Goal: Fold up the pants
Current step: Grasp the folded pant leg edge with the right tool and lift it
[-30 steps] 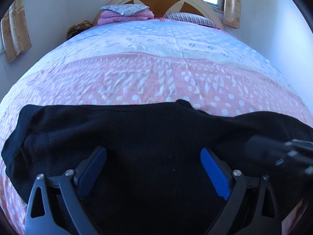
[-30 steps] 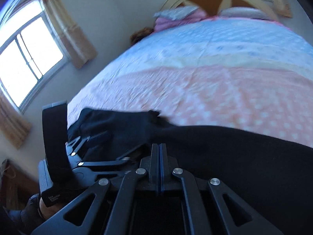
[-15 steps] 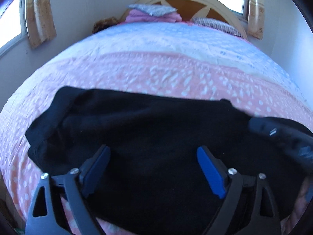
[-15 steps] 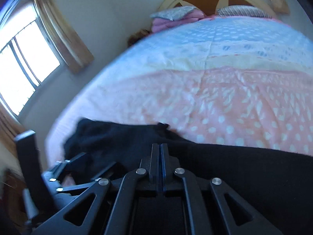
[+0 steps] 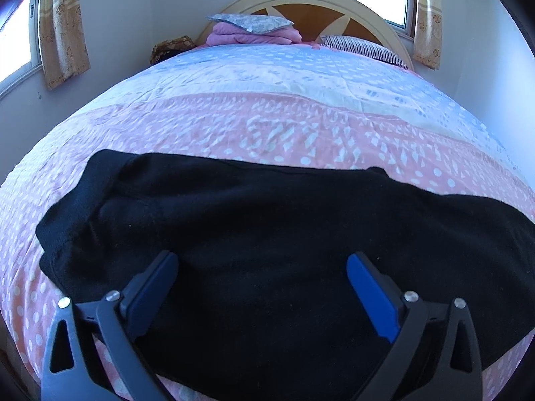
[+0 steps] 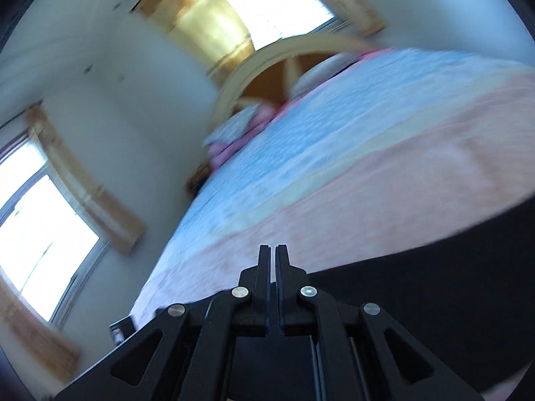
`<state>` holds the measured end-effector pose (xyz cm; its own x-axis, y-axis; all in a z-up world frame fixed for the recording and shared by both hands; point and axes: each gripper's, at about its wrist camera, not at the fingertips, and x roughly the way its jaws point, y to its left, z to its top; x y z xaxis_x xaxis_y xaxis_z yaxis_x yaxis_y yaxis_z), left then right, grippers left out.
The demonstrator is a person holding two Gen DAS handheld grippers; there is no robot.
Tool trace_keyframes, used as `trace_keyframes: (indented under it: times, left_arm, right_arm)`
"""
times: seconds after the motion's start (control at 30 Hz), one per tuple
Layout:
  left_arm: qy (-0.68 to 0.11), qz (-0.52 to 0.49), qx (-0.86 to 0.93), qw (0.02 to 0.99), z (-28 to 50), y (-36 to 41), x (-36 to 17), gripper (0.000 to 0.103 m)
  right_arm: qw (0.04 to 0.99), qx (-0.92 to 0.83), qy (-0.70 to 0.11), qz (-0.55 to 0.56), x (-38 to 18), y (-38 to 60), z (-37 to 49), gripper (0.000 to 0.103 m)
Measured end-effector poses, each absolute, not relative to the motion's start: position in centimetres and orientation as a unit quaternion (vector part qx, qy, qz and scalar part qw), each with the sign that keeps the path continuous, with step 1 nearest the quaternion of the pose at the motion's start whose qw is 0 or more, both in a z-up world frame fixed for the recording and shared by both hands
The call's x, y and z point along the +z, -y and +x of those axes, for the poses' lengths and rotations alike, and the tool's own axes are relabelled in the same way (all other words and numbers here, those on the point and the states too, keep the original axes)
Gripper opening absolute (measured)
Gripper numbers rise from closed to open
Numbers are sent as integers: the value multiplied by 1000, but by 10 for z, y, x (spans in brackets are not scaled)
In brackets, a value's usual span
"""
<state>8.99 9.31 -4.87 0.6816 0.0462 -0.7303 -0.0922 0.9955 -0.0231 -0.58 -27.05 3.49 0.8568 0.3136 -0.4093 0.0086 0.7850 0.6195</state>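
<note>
Bed [image 5: 267,107] fills most of both views, its quilt banded blue toward the arched headboard [image 5: 311,3] and pink with white dots nearer us. We see walls close on the left and right of the bed in the left wrist view, with curtained windows [image 5: 20,36] on both. The far half of the quilt lies flat and bare up to the pillows; a pink folded stack [image 5: 250,35] topped by a grey cushion sits at the headboard's left, a striped pillow [image 5: 364,50] at its right.

Black pants [image 5: 267,240] lie spread crosswise on the pink band at the near edge of the bed. Their far edge runs fairly straight from a rounded left corner to a small peak at right. The left end is bunched, with a fold ridge, and stops short of the bed's left side, leaving a strip of pink quilt. The right end runs out past the frame edge. The near edge sits just inside the mattress edge.

Left hand-held gripper [image 5: 260,287] hovers over the middle of the pants, its blue pads [image 5: 371,297] spread wide apart, nothing between them. We cannot tell if the tips touch the cloth.

Right hand-held gripper [image 6: 272,264] is tilted, and its view is heavily motion-blurred. Its jaws are pressed nearly together with only a thin slit. Black cloth [image 6: 434,294] lies behind and right of them; we cannot tell whether any is pinched.
</note>
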Motion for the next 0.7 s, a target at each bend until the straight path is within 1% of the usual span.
trace_keyframes:
  times: [0.07, 0.1, 0.17, 0.2, 0.23, 0.27, 0.43, 0.53, 0.6, 0.67, 0.7]
  left_arm:
    - [-397, -26, 40, 917, 90, -92, -49, 103]
    - [-398, -24, 41, 916, 90, -91, -49, 103]
    - [-399, -21, 43, 916, 90, -90, -49, 103]
    - [-399, -21, 43, 916, 91, -90, -49, 103]
    - [-399, -20, 44, 915, 91, -90, -49, 103]
    - [-400, -20, 45, 915, 91, -90, -49, 103]
    - [-398, -18, 47, 916, 90, -89, -49, 103]
    - [-397, -17, 48, 917, 90, -90, -49, 103]
    - [-396, -17, 48, 917, 89, -89, -50, 103]
    - [-396, -17, 48, 917, 89, -89, -50, 103]
    - [-396, -17, 48, 917, 89, -89, -50, 103]
  right_arm:
    - [912, 11, -249, 325, 33, 326, -35, 5]
    - [910, -29, -253, 328, 30, 354, -49, 8]
    - [897, -89, -250, 353, 23, 409, -79, 23]
    - [893, -107, -244, 364, 20, 427, -89, 46]
    - [888, -135, -237, 370, 18, 448, -103, 66]
    - [887, -157, -230, 369, 17, 462, -112, 69]
    - [890, -205, -234, 334, 21, 510, -136, 69]
    - [880, -209, -287, 316, 2, 528, -132, 69]
    - [868, -187, -308, 341, -13, 537, -128, 68]
    - [873, -173, -299, 343, -11, 538, -128, 65]
    - [875, -158, -306, 340, -13, 535, -125, 59]
